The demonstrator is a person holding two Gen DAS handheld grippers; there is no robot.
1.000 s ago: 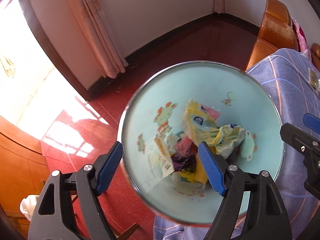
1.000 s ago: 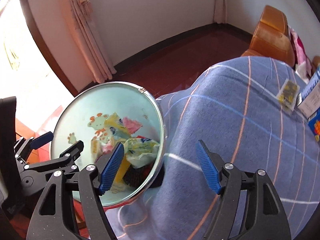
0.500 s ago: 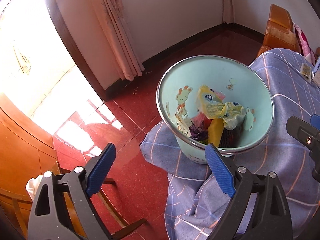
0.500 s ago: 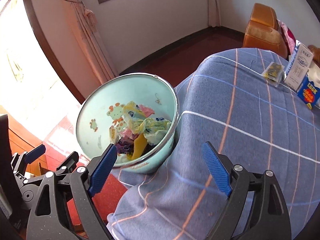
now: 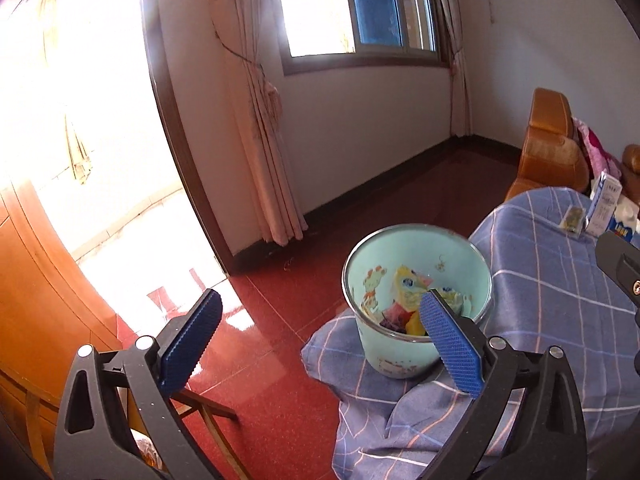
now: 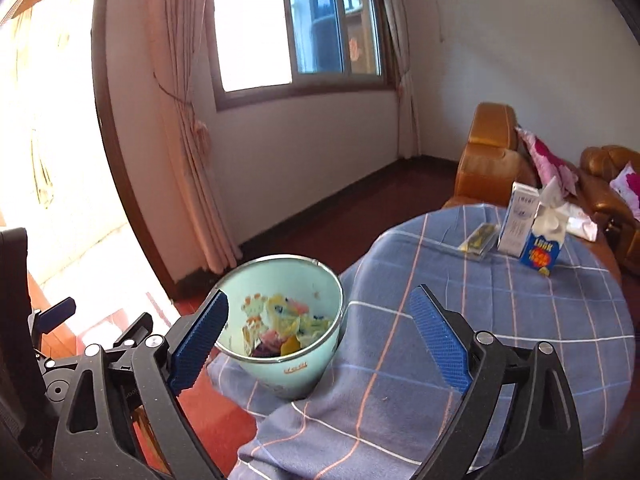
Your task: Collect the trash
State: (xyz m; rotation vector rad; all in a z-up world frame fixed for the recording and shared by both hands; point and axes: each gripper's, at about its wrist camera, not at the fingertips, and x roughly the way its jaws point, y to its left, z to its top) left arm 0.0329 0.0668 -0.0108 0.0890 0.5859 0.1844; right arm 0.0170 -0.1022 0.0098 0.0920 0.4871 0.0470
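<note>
Checked blue tabletop (image 6: 500,320) beside a window, trash bin at its near edge.
Trash bin (image 6: 304,372), holding wrappers (image 6: 288,328), stands upright; left tool (image 5: 320,344) and right tool (image 6: 320,340) are opening wide, both empty, clear of the bin.

One light-blue trash bin (image 6: 298,376) stands at the edge of one round table (image 6: 520,320) covered by one blue checked cloth. The bin holds several crumpled wrappers (image 6: 288,330); their exact number cannot be determined. On the far side of the table: two cartons, one white (image 6: 518,226) and one blue (image 6: 544,248), and one small flat packet (image 6: 480,238). Two orange armchairs (image 6: 492,160) stand behind the table. One window (image 6: 296,28) is in the wall, with a curtain at each side, two in total.
</note>
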